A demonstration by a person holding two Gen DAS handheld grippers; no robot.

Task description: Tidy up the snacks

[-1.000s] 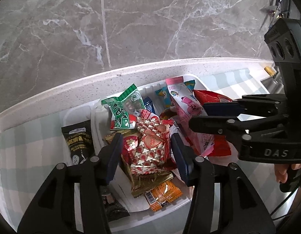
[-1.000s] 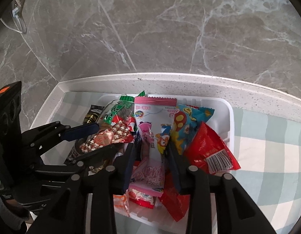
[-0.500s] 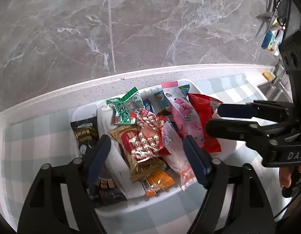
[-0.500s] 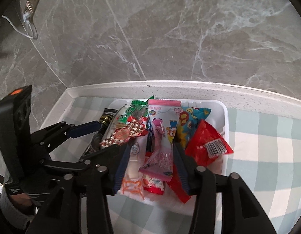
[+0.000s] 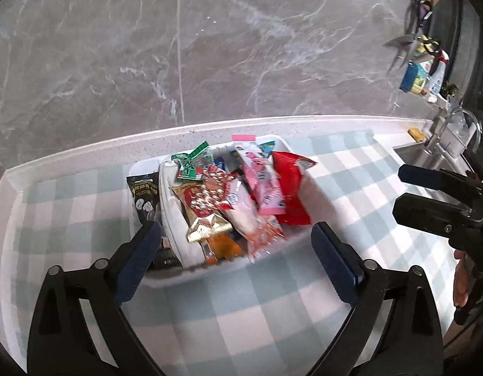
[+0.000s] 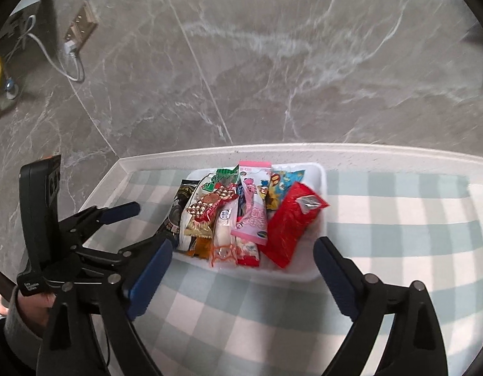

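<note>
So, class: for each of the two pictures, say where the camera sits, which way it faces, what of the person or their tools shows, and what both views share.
Left wrist view: sits on the left claw, looking down at the white bin of snacks; the right claw and fingers show at right.
Right wrist view: sits on the right claw, facing down at the bin; the left claw and a grey sleeve show at left.
Shared: bin, red packet, checked cloth, marble wall. Both claws are opening, nothing between them.

Both wrist cameras look steeply down from above, sharing the white plastic snack bin (image 5: 291, 238) (image 6: 319, 188) on the checked-cloth worktop (image 5: 272, 313) (image 6: 398, 235).
</note>
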